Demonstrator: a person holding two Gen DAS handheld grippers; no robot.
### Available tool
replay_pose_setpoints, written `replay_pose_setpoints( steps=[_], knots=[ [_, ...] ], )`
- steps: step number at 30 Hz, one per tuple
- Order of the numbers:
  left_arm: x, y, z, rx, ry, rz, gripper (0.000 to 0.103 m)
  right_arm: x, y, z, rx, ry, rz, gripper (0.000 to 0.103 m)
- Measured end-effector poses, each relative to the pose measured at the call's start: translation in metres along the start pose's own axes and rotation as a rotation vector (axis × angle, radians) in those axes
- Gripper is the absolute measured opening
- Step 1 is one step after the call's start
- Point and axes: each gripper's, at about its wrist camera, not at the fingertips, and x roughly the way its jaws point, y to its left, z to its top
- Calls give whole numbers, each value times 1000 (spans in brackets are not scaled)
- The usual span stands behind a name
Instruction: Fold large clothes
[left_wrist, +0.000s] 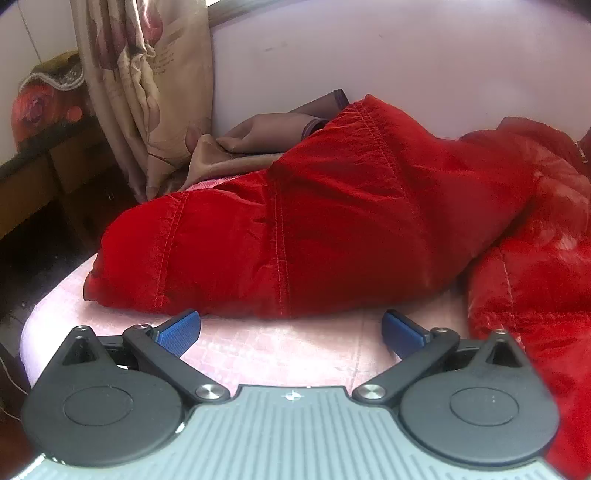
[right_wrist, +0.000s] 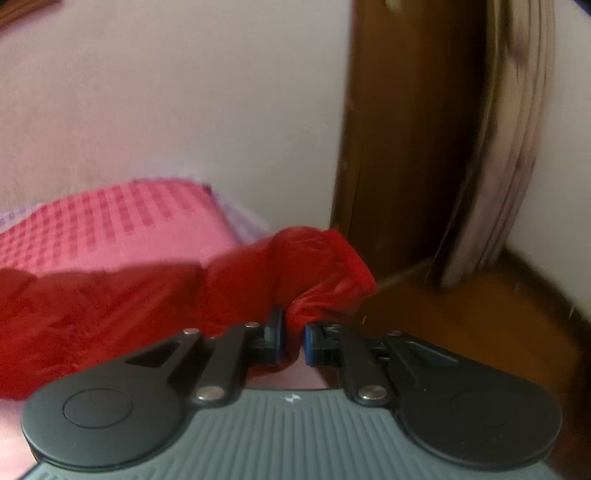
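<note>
Right gripper (right_wrist: 293, 338) clamps red jacket (right_wrist: 317, 273) fold; left gripper (left_wrist: 291, 330) spread wide, empty, near red jacket (left_wrist: 295, 229) on pink bedsheet (left_wrist: 280, 350)

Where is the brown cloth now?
In the left wrist view, the brown cloth lies behind the red jacket, right of the curtain, against the wall.

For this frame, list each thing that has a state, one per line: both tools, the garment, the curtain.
Left tool: open, holding nothing, hovering just short of the garment.
Right tool: shut on a bunched end of the red jacket.
Red jacket: puffy, rumpled, lying in a heap on the pink bedcover, not folded flat.
Curtain: hanging gathered, its lower end draped onto the bed behind the jacket.
</note>
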Motion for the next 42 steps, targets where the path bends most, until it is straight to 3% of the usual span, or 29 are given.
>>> replay_pose_setpoints(
  steps=[7, 10, 12, 13, 15, 16, 17, 20, 22, 26, 31, 33, 34, 35, 36, 38, 42],
  knots=[
    [0, 0, 0, -1, 1, -5, 103, -2, -31, -12, 195, 14, 104, 20],
    [-4, 3, 2, -12, -7, -30, 102, -33, -40, -21, 231, -45, 149, 23],
    [-13, 7, 4, -18, -29, -59, 102, -66, -42, -34, 218, -88, 222, 29],
    [-20, 10, 5, -36, -42, -86, 102, -81, -40, -41, 202, -98, 277, 36],
    [-36, 18, 8, -73, -51, -146, 102, -107, -33, -58, 162, -90, 401, 60],
    [-45, 23, 8, -85, -59, -180, 102, -121, -30, -69, 149, -78, 462, 77],
    [-54, 26, 8, -88, -65, -202, 103, -136, -25, -81, 140, -68, 535, 82],
    [-80, 33, 1, -86, -30, -278, 103, -167, -8, -112, 109, -1, 673, 84],
    [-95, 37, -11, -77, 21, -352, 103, -181, 7, -134, 73, 56, 738, 84],
    [-119, 41, -40, -64, 88, -428, 103, -196, 33, -168, 41, 175, 836, 84],
    [-129, 40, -66, -90, 150, -547, 102, -207, 58, -184, -6, 228, 919, 84],
    [-130, 34, -72, -93, 157, -572, 86, -213, 70, -195, -47, 233, 924, 61],
    [-129, 30, -73, -88, 170, -602, 59, -213, 76, -195, -81, 240, 910, 39],
    [-128, 27, -75, -87, 181, -632, 40, -214, 81, -197, -106, 241, 890, 30],
    [-131, 26, -75, -90, 178, -636, 37, -214, 81, -199, -102, 239, 892, 26],
    [-141, 25, -74, -79, 139, -625, 20, -220, 82, -198, -106, 228, 899, 16],
    [-152, 29, -77, -77, 131, -619, 14, -237, 73, -201, -144, 204, 913, 12]
  ],
)
